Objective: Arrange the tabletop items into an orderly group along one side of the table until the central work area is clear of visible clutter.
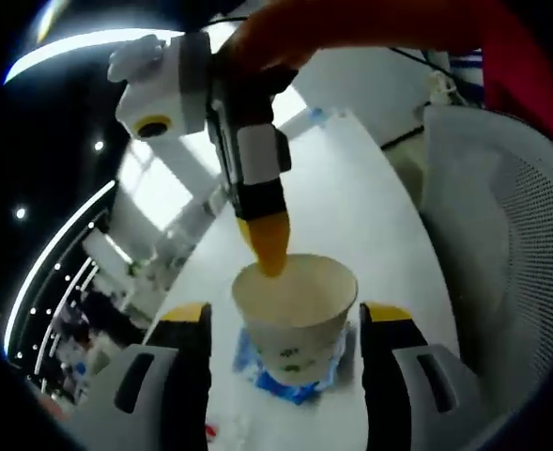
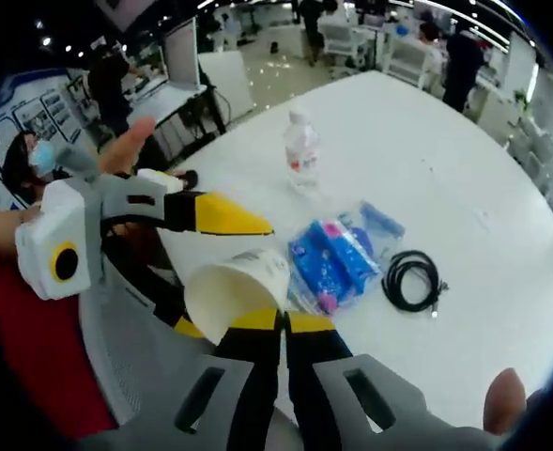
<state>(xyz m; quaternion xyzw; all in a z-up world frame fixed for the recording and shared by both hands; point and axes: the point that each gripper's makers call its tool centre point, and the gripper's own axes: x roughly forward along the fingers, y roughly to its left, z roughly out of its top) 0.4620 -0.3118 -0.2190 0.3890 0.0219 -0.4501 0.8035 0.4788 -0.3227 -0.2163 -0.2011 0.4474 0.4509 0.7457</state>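
Right gripper (image 2: 282, 324) pinches the paper cup's (image 2: 238, 291) rim, jaws together on it, while left gripper (image 1: 284, 324) stands open, straddling the cup (image 1: 295, 315). Blue packet (image 2: 332, 258) lies at one o'clock, cable (image 2: 410, 279) at two, bottle (image 2: 301, 148) at twelve (upright on the white table (image 2: 464, 169)).

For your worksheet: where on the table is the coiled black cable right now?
In the right gripper view, the coiled black cable lies flat on the white table, just right of the blue packets and apart from the water bottle.
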